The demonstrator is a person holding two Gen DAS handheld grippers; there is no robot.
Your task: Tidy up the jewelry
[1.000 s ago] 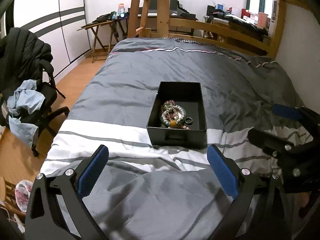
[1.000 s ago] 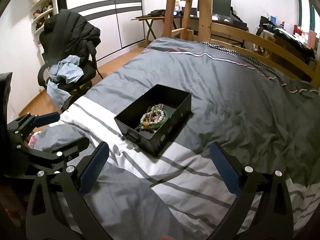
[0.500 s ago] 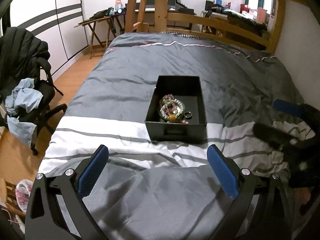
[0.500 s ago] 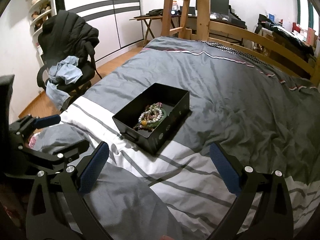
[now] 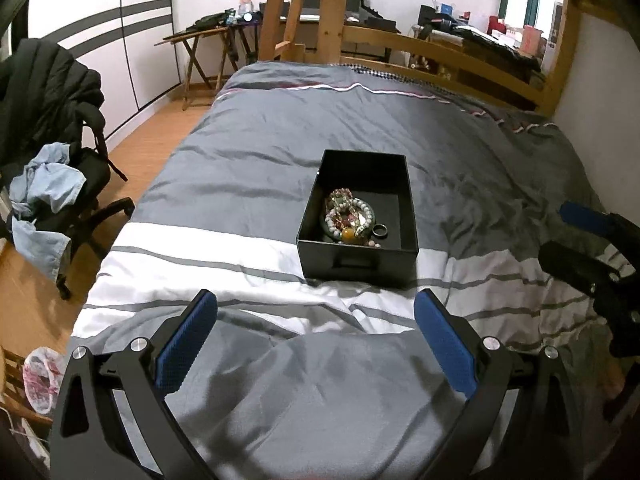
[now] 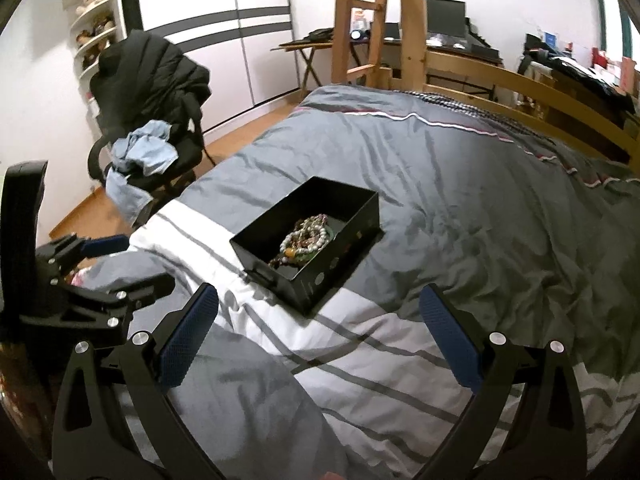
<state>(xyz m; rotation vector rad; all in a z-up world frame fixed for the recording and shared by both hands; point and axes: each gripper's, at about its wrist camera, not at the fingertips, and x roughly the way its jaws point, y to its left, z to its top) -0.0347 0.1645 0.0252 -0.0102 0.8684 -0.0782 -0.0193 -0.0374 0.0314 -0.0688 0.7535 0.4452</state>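
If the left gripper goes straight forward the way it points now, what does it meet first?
Most likely the near wall of the black box. The left gripper, jaws open, points at it across the striped duvet. If it angles downward, it may touch the duvet first; depth is unclear.

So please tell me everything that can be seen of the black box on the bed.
The black box is a rectangular open tray with no lid, matte and dark inside and out, perhaps card or thin metal. Its near short wall has a recessed handle slot, and one long side shows small round marks. It sits flat on the duvet, across the grey and white stripes. A heap of beaded jewelry lies in its near half, with a dark ring beside it; the far half looks bare. Neither tool touches it.
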